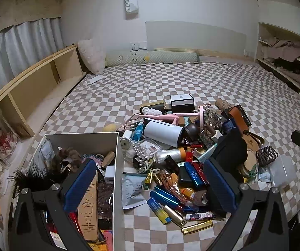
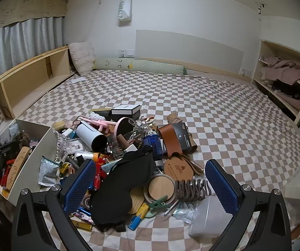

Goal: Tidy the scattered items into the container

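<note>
Right wrist shows one black cloth [image 2: 124, 179], one box [image 2: 34, 152], two fingers [image 2: 79, 185] apart.

Bare checkered bed [image 2: 223, 113] open beyond and right of the pile [image 2: 129, 150], box [image 1: 116, 167] wall hard against its left edge, shelf [image 1: 34, 87] behind the box

Checked cloth bedsheet [image 2: 212, 108] matt; white cylinder [image 1: 163, 132] glossy plastic; gold harmonica [image 1: 197, 227] shiny metal.

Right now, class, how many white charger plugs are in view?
2 white charger plugs: one inside the container, one on the bed by its far corner. The pile may hide more.
</note>
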The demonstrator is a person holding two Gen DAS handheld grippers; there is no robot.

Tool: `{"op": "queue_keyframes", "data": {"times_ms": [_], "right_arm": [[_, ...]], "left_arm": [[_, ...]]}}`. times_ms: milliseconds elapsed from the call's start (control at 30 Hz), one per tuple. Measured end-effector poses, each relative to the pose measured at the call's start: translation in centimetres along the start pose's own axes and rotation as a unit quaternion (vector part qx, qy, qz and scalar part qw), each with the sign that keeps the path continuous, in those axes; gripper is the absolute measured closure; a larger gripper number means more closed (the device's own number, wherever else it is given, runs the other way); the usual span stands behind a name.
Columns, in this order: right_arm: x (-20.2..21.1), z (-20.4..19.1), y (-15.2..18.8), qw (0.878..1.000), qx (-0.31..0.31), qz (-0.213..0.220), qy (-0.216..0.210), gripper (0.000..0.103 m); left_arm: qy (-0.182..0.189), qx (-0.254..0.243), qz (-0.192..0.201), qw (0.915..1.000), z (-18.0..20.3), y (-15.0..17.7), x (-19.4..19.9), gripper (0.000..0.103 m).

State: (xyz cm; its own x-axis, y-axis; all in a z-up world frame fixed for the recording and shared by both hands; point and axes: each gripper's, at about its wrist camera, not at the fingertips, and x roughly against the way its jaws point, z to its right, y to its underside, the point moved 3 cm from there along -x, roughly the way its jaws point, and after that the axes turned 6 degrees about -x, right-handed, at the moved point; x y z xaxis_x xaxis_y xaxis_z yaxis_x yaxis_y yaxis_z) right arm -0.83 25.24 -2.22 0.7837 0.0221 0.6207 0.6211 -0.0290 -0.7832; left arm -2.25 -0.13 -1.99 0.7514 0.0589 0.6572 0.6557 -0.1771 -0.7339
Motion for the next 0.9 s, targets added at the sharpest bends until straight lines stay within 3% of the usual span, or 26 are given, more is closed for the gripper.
{"op": "queue_keyframes", "data": {"times_ms": [900], "right_arm": [[0.1, 1.0, 0.0, 1.000, -0.009, -0.005, 0.000, 0.000]], "left_arm": [[0.020, 0.012, -0.003, 0.9997, -0.4, 0.1, 0.2, 0.000]]}}
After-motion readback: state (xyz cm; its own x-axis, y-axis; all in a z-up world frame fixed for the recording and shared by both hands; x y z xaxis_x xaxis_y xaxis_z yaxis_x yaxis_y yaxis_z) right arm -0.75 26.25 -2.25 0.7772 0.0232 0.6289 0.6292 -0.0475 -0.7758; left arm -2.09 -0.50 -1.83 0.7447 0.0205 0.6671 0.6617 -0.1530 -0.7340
